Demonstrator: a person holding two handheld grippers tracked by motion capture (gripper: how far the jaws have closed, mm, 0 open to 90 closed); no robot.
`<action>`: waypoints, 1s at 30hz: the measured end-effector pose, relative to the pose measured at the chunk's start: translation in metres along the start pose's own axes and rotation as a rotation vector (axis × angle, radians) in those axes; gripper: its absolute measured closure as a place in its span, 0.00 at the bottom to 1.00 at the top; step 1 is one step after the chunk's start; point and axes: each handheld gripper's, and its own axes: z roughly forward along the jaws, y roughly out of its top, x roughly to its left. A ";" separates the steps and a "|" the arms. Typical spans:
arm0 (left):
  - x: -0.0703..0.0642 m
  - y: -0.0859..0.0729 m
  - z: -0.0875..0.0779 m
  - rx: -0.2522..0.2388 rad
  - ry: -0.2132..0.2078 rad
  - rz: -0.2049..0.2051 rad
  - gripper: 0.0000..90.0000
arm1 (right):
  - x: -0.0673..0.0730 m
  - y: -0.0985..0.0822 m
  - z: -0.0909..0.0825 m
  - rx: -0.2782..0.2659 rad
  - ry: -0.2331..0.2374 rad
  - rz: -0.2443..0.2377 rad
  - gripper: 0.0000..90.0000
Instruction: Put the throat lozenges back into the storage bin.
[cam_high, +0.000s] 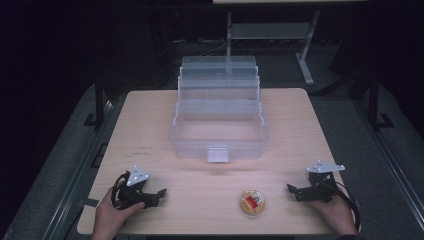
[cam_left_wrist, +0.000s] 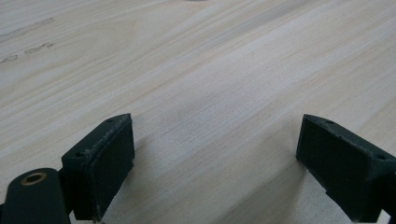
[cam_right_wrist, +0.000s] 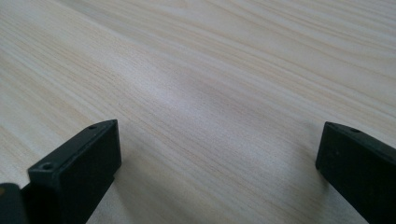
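A clear plastic box (cam_high: 219, 134) with its lid tipped back stands in the middle of the wooden table (cam_high: 150, 120), latch toward me. A small round container (cam_high: 252, 202) with an orange and red label lies near the front edge. My left gripper (cam_high: 161, 195) rests at the front left in a hand, jaws wide apart and pointing right. In the left gripper view its pads (cam_left_wrist: 114, 161) have bare wood between them. My right gripper (cam_high: 292, 190) sits at the front right, pointing left, just right of the round container. Its jaws are spread wide over bare wood, with one finger (cam_right_wrist: 79, 170) at the left.
A metal desk frame (cam_high: 270, 35) stands on the dark floor behind the table. Dark rails run along both sides of the table. Bare wood lies between the two grippers and left of the box.
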 end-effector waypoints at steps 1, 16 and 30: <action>0.000 0.000 0.000 0.000 0.000 0.000 0.12 | 0.000 0.000 0.000 0.000 0.000 0.000 0.00; 0.000 0.000 0.000 0.000 0.000 0.000 0.12 | 0.001 0.006 -0.001 0.060 -0.007 0.005 0.00; 0.000 0.000 0.000 0.000 0.000 0.000 0.12 | 0.008 0.015 -0.009 0.111 0.037 -0.013 0.00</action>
